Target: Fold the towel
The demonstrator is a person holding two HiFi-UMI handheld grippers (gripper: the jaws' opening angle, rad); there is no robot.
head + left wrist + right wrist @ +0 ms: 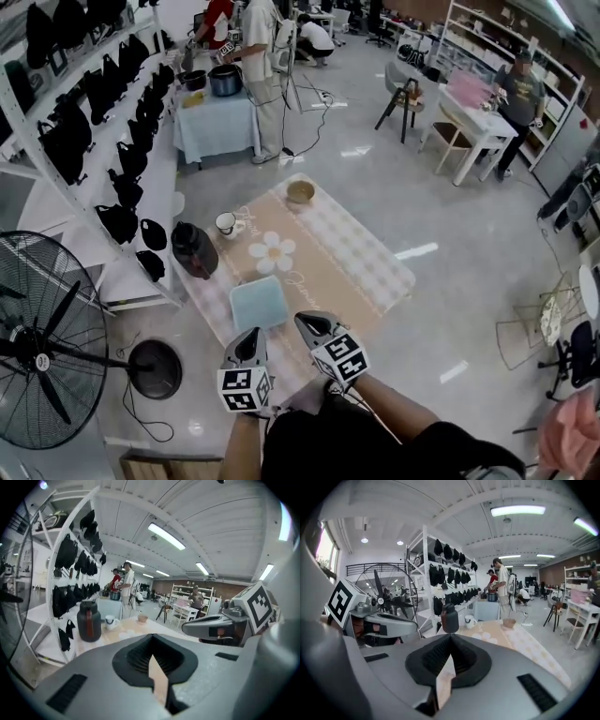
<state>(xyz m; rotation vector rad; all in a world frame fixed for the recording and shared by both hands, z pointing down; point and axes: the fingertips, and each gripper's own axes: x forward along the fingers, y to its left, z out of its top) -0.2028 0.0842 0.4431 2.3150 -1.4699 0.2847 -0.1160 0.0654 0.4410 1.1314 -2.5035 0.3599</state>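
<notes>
Both my forearms are drawn in close below the head camera. The left tool (249,337) and right tool (309,324) sit side by side, marker cubes up, noses angled slightly down toward the towel (328,253). The towel is spread out ahead of me with a dark jug (194,250), a cup (227,223) and a bowl (300,191) on it. The head view alone shows a light blue square (258,303) on the towel just beyond the tips. Only the gripper views show the grip: each tool's pads are together on a thin beige strip of towel. The right gripper view also takes in the fan (386,592).
</notes>
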